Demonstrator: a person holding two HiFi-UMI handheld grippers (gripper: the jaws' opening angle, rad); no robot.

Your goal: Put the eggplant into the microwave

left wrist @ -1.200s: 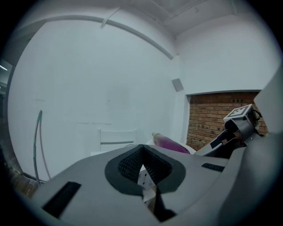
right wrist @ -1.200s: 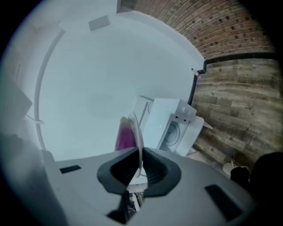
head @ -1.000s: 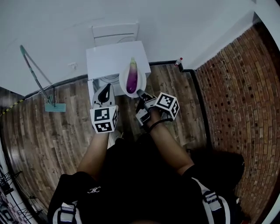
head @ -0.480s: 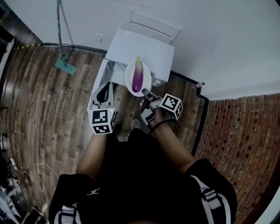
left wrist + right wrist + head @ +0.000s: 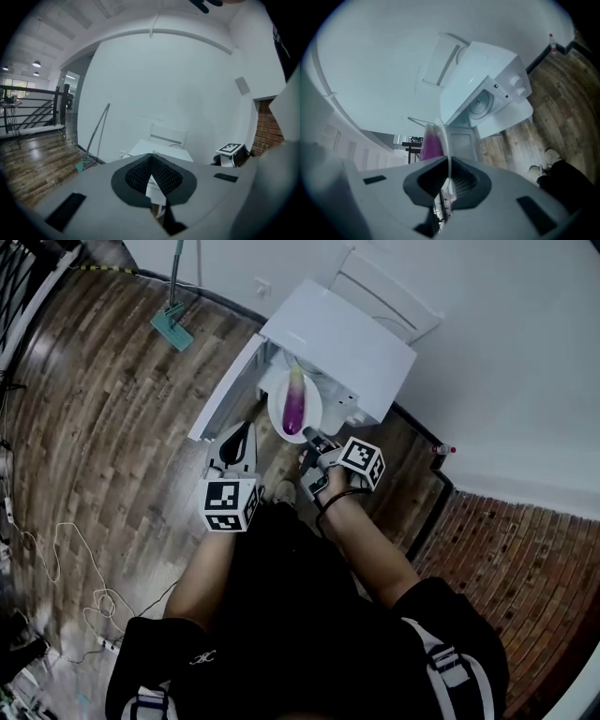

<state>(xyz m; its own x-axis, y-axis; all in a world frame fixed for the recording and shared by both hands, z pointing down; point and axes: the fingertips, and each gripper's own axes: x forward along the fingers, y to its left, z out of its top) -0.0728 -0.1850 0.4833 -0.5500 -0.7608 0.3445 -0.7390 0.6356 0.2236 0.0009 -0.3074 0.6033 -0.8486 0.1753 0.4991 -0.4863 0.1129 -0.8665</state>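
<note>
Head view: eggplant [image 5: 293, 407], glossy purple w/ pale green tip, lies lengthwise on a white plate [image 5: 277, 424], just in front of the open white microwave [image 5: 342, 338]. Right gripper [image 5: 309, 435] pinches the plate's near rim. Left gripper [image 5: 245, 427] is beside the plate, not touching.

Left gripper view: jaw tips together, nothing betw. them (microwave beyond).

Right gripper view: jaws nearly closed, clamped on the plate edge; eggplant past them.
</note>
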